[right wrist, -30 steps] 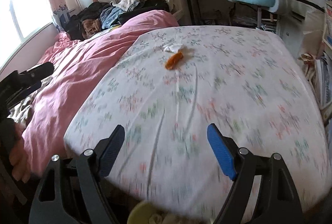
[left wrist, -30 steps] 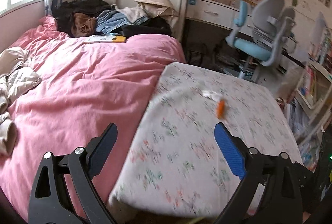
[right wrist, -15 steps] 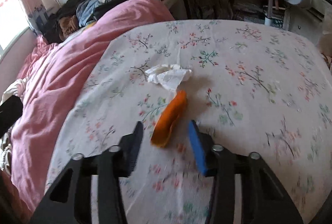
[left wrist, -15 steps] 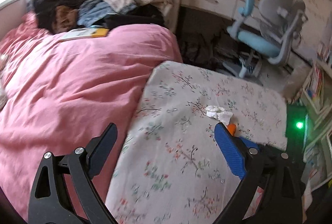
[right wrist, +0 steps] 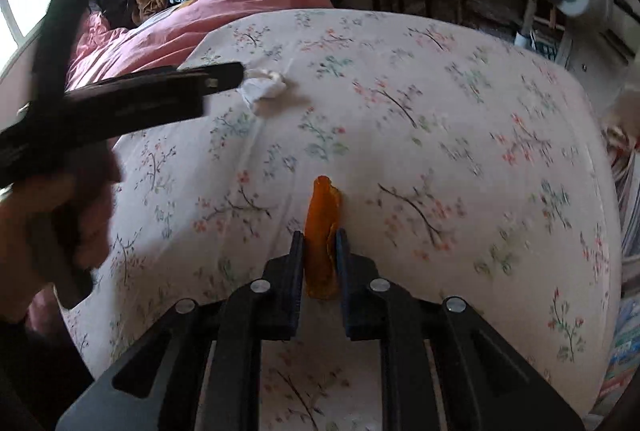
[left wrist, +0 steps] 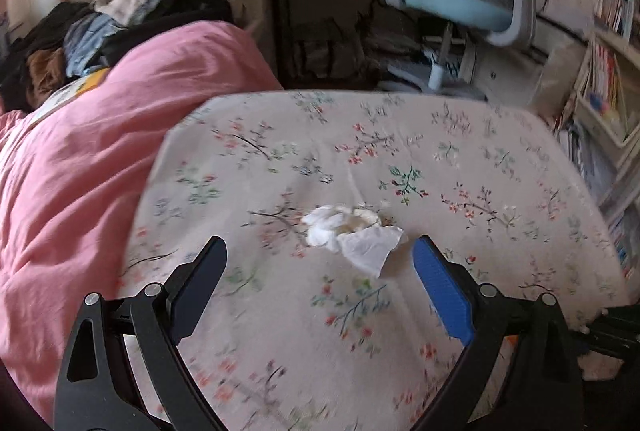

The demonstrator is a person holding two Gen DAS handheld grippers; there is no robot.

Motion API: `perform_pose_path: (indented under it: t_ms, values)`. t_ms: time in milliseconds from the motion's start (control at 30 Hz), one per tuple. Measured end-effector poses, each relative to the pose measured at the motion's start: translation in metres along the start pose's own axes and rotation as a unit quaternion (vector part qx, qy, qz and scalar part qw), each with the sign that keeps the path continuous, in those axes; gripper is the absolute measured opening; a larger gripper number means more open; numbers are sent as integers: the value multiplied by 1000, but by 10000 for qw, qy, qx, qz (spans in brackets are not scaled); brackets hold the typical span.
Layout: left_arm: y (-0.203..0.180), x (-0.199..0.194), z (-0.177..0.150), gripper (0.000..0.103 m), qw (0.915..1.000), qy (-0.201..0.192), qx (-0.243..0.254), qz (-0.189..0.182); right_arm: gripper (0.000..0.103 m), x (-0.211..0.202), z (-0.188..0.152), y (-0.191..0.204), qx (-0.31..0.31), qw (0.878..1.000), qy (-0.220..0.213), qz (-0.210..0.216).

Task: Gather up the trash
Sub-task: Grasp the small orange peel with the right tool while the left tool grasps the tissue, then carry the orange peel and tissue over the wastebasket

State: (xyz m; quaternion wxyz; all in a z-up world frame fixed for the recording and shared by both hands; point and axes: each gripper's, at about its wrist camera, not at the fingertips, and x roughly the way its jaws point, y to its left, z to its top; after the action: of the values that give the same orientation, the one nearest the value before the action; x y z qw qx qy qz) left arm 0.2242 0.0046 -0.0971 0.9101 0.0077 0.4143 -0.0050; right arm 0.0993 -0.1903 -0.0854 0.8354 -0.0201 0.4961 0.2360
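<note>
Right wrist view: my right gripper is pinched on the orange peel, both pads pressing its lower half while the upper tip stands free above the floral sheet. The peel looks thin, curled and light; I judge it pliable rather than brittle, with a waxy skin that could slip if the squeeze eases. The hold sits low on the strip, so the free end may flop. I cannot tell whether its lower edge is touching the sheet or already clear of it.

Left wrist view: my left gripper is spread wide, its fingers flanking the crumpled tissue without touching it. The tissue lies on the sheet just ahead of the fingertips, a loose white wad with a flat flap trailing toward the blue pad. I judge it nearly weightless, soft and easily compressed; it carries a yellowish stain at its centre. The best purchase is across the bunched middle, not the flap, which would tear or unfold. The bedding beneath is soft too, so pads pressed down could gather cloth with the paper. The pink duvet lies well to the left.
</note>
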Motion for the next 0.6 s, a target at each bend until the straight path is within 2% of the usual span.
perform_pose_path:
  t_ms: [200,233,267,300,333,367,400,467,500,600]
  values:
    - [-11,26,11,91,9998,203,37,66,16,3,1,-5,99,9997,-33,208]
    - [-12,30,12,86,9997,247,43,79,17,3,2,-5,105,9997,-33,230]
    - [-11,34,13,75,9995,310,30,36,17,3,2,-6,123,9996,-29,271]
    - [-10,41,13,68,9989,443,-29,-122,17,4,4,-6,134,9995,-22,289]
    - [-10,41,13,59,9991,417,-31,-117,17,5,5,-6,136,9995,-15,300]
    - [-11,41,13,41,9993,356,5,-125,16,6,5,-6,135,9994,-10,308]
    - [-13,40,12,36,9993,347,41,-134,17,6,6,-6,141,9994,3,311]
    - [-10,34,12,20,9984,343,-136,-420,17,6,6,-5,160,9994,13,316]
    - [-7,27,11,16,9977,319,-258,-543,17,7,7,-6,177,9993,18,322]
    - [-2,7,4,15,9962,246,-362,-750,16,4,6,-6,282,9989,-3,385]
